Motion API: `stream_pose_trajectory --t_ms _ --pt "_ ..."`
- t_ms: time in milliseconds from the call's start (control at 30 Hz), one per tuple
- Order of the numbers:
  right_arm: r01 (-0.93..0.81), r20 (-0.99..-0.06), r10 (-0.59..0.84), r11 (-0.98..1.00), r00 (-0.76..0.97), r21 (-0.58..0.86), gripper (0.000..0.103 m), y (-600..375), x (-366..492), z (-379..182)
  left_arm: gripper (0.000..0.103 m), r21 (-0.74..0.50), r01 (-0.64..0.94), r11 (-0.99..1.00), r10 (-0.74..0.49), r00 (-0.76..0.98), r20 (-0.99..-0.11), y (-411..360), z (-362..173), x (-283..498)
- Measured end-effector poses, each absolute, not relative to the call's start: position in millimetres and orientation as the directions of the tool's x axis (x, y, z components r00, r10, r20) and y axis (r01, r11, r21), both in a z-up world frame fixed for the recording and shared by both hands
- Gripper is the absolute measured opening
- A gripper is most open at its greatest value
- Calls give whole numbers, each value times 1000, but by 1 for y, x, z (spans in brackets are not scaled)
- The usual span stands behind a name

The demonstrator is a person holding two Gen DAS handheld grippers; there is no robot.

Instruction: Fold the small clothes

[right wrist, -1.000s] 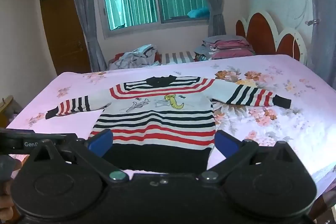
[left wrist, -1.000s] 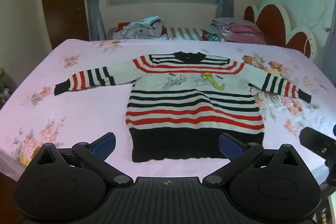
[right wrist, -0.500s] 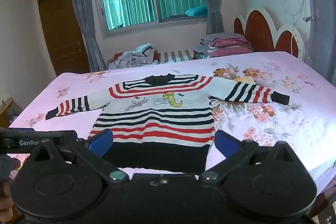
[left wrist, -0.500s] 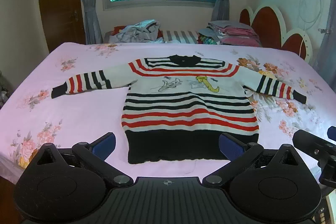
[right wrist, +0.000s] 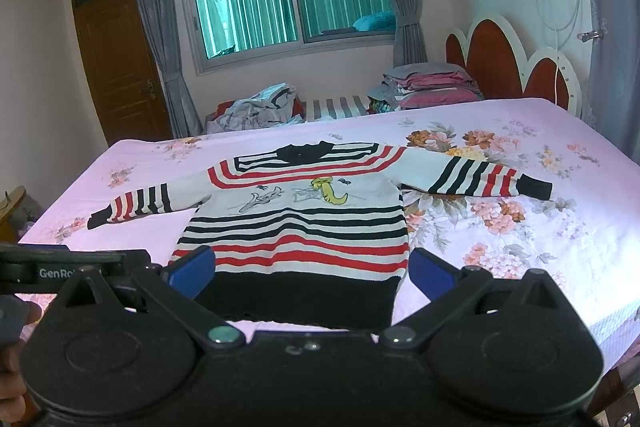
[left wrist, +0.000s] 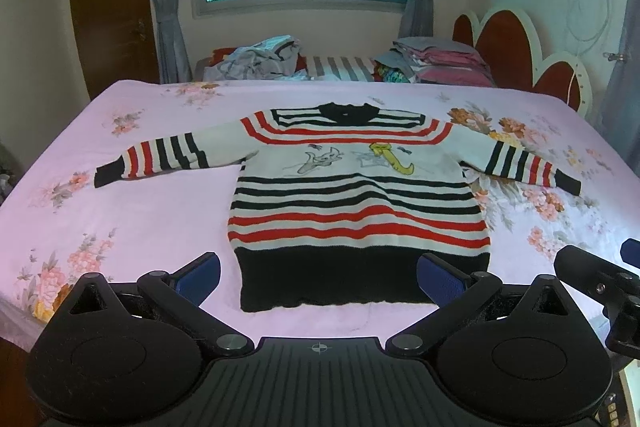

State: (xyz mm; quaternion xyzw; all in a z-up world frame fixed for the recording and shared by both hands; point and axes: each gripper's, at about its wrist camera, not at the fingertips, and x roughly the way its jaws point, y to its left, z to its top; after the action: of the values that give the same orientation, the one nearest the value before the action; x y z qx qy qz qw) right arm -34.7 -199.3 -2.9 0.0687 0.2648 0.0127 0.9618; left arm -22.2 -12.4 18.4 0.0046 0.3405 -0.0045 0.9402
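Observation:
A small striped sweater (left wrist: 356, 203) (right wrist: 296, 227), red, black and white with a cartoon print on the chest, lies flat and face up on the pink floral bed (left wrist: 120, 219) (right wrist: 540, 227). Both sleeves are spread out sideways and its black hem is nearest me. My left gripper (left wrist: 318, 277) hangs open above the near bed edge, in front of the hem, holding nothing. My right gripper (right wrist: 310, 269) is open too, over the hem, with nothing between its blue pads. The right gripper's edge (left wrist: 592, 275) shows at the far right of the left wrist view.
Beyond the bed are a heap of loose clothes (right wrist: 256, 107) and a stack of folded clothes (right wrist: 428, 83) under a curtained window. A red and white headboard (right wrist: 512, 67) stands at the right, a wooden door (right wrist: 120, 67) at the left. The left gripper's body (right wrist: 72, 267) sits low left.
Both grippers have risen and pulled back a little, so the sweater sits lower and farther in the views. Their jaws stay open. The sweater has not moved.

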Motion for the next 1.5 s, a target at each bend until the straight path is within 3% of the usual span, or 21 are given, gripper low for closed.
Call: stream_pose_trajectory --t_ms 1500 --pt "31 -534 55 988 844 150 103 -206 -22 -15 103 25 0 1000 16 762 -647 -7 12 -16"
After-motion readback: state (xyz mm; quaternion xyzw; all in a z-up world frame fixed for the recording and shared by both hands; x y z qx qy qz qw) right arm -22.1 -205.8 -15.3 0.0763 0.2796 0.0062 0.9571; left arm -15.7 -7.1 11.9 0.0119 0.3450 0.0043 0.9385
